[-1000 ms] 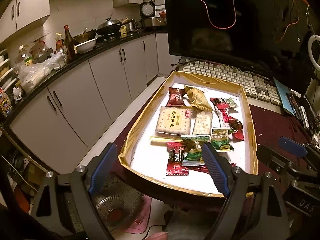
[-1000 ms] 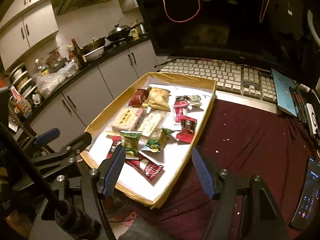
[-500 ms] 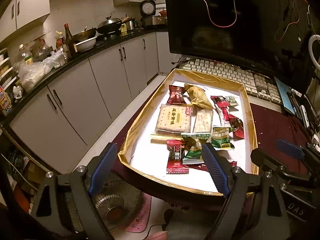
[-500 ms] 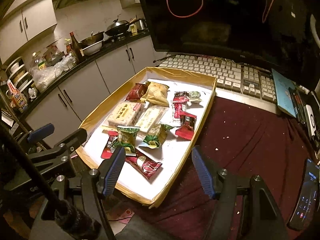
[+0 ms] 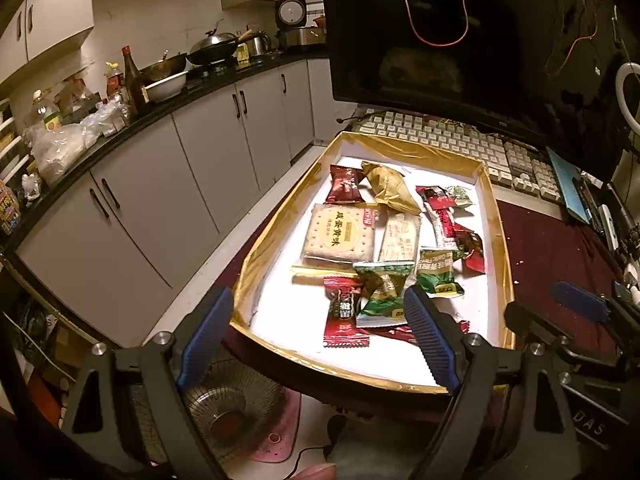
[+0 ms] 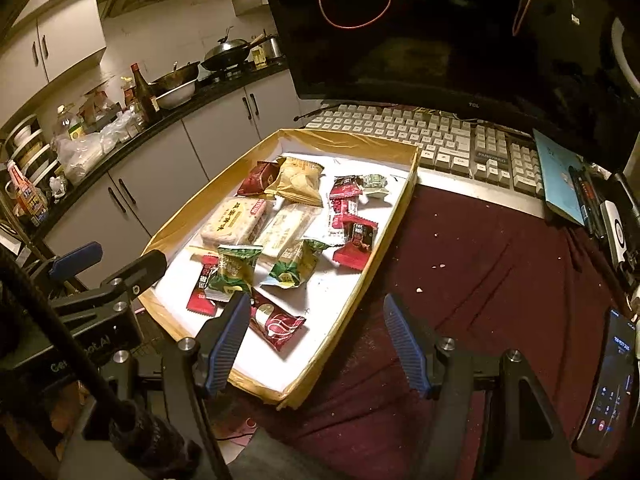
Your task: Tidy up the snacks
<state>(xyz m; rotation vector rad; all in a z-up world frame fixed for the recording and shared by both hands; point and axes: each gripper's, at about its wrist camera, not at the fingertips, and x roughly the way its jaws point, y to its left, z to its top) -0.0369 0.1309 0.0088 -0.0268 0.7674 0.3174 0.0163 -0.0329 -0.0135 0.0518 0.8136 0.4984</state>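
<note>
Kitchen bkgd: grey cabinets (image 5: 224,152) upper left, dark monitor (image 6: 460,32) across the top, keyboard (image 6: 432,140) under it, maroon cloth (image 6: 480,264) on the desk at right.

Snacks sit in a gold-rimmed tray (image 5: 280,224) w/ white floor, centre of both views. Left-wrist view: cracker pack (image 5: 340,234) mid-tray, pale bar (image 5: 400,236) touching its right side, dark red pack (image 5: 344,190) and gold bag (image 5: 390,188) above, two green packs (image 5: 382,292) (image 5: 438,276) below, red pack (image 5: 345,316) at lower centre, partly under the nearer green one. More red wrappers (image 5: 444,216) toward the tray's right side. Right-wrist view adds a maroon pack (image 6: 278,324) alone near the tray's near end.

Left gripper (image 5: 318,338): fingers wide, holding nothing, lower frame, framing the tray's near edge. Right gripper (image 6: 316,344): also wide, nothing held; left finger (image 6: 226,344) over the near tray corner, right one over the cloth. Phone (image 6: 612,376) lower right.

Vs 0.5 s ago: left view almost unchanged, snacks in same spots. Right view: tray sits a bit further left and nearer, so the right gripper has crept fwd/right slightly. Finger gaps same as before on both.
</note>
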